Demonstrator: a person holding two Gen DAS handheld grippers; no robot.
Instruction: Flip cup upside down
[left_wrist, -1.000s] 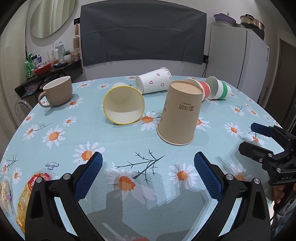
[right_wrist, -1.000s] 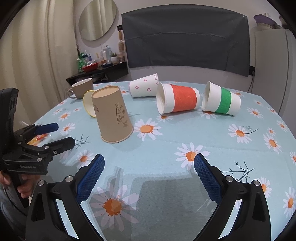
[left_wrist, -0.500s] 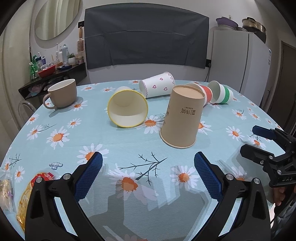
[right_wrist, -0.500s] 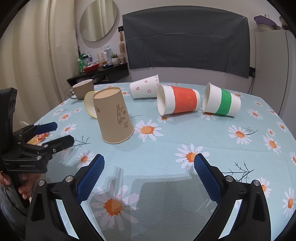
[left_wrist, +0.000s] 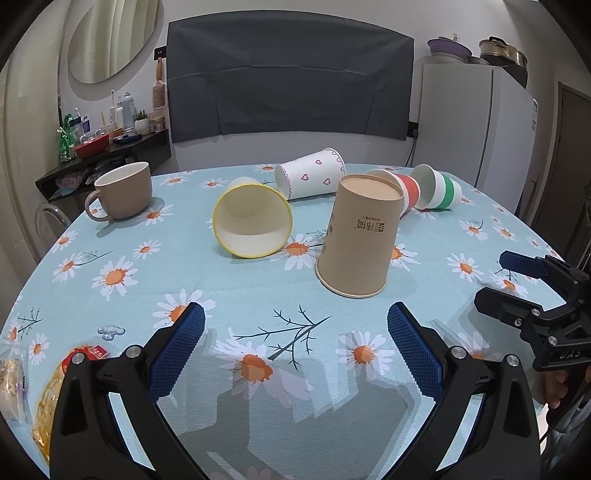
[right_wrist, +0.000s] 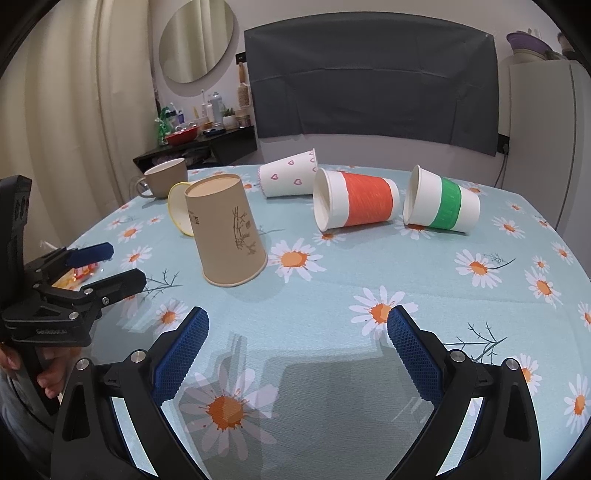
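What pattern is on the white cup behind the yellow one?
Small pink hearts on the white cup, clearest in the left wrist view.

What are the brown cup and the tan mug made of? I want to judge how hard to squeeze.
Brown cup: likely kraft paper, matte, with printed text and a rolled rim on the tablecloth. Tan mug: probably ceramic, given its thick wall, moulded handle and smooth, faintly glossy surface.

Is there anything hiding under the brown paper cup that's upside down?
Nobody can tell. The brown paper cup stands mouth down, rim flat on the flowery tablecloth, so its inside is covered. Only its closed bottom shows on top. Both grippers hang open, away from it.
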